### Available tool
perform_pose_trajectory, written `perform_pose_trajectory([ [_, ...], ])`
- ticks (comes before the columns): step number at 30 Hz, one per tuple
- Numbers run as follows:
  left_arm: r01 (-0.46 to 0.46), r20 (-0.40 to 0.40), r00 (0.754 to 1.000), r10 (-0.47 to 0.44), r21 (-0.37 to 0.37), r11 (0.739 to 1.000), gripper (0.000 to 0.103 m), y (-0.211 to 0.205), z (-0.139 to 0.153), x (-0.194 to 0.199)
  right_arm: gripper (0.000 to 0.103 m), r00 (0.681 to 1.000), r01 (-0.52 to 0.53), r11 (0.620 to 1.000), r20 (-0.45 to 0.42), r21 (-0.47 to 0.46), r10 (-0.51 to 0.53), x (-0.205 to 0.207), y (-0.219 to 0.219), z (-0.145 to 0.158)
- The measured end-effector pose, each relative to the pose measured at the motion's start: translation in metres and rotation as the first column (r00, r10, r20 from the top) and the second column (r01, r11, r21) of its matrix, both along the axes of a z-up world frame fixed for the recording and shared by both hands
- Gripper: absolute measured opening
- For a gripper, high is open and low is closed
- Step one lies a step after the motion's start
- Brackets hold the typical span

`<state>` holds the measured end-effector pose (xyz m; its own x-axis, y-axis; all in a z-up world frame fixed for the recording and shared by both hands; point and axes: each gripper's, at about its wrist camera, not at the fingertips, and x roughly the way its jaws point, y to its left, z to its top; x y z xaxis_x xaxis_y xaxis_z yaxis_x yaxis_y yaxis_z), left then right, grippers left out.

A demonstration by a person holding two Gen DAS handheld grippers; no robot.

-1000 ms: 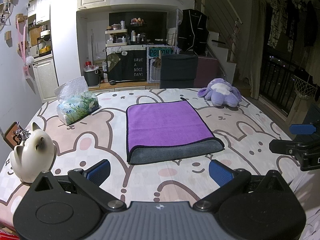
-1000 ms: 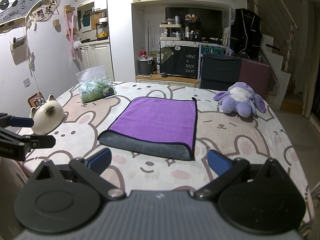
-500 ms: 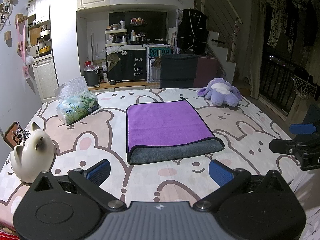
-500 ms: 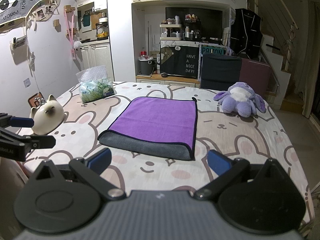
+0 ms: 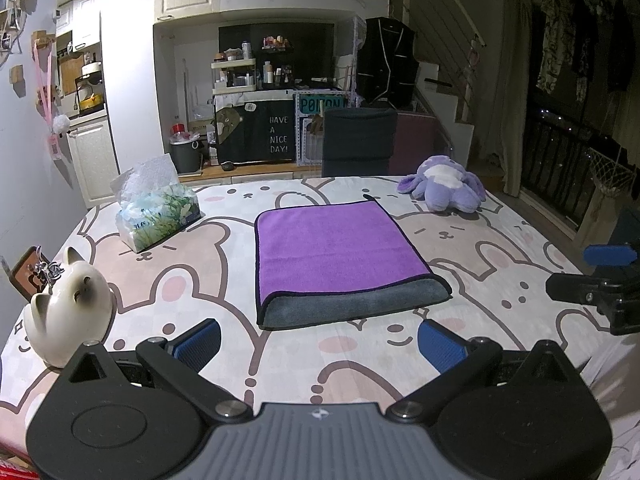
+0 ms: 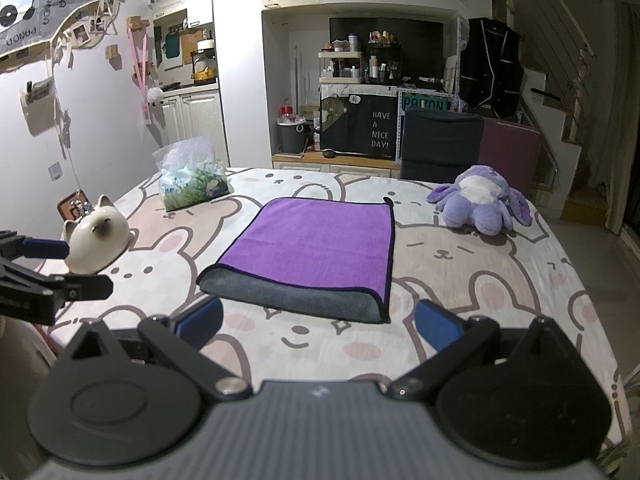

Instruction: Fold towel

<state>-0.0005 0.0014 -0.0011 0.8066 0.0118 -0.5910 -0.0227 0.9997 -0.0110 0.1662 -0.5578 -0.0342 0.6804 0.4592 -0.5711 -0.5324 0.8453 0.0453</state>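
Already towel (image 5: 340,256) lies folded once at table centre, purple face up, grey fold edge nearest grippers, at 12 o'clock from both. Left gripper (image 5: 318,342) and right gripper (image 6: 318,320) hover short of it, jaws wide, empty. Risks: pinching only top layer at grey edge, so layers slide apart; snagging bunny tablecloth (image 5: 200,264) along with towel. Cat figurine (image 5: 66,312) at 9 o'clock close to left gripper, knock hazard. Tissue pack (image 5: 160,216) at 10, plush toy (image 5: 444,188) at 1, both well apart.
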Motion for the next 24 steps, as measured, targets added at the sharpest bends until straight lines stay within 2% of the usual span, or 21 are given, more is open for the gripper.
perform_pose_trajectory([
  [15, -0.01, 0.015, 1.0, 0.01, 0.032, 0.999, 0.103, -0.004, 0.008, 0.007, 0.103, 1.0, 0.026, 1.0, 0.005, -0.001, -0.026, 0.002, -0.002, 0.003],
  [24, -0.001, 0.037, 0.999, -0.001, 0.046, 0.999, 0.103, -0.001, 0.019, 0.02, 0.103, 0.998, 0.018, 1.0, 0.057, -0.004, -0.017, 0.004, -0.001, 0.013],
])
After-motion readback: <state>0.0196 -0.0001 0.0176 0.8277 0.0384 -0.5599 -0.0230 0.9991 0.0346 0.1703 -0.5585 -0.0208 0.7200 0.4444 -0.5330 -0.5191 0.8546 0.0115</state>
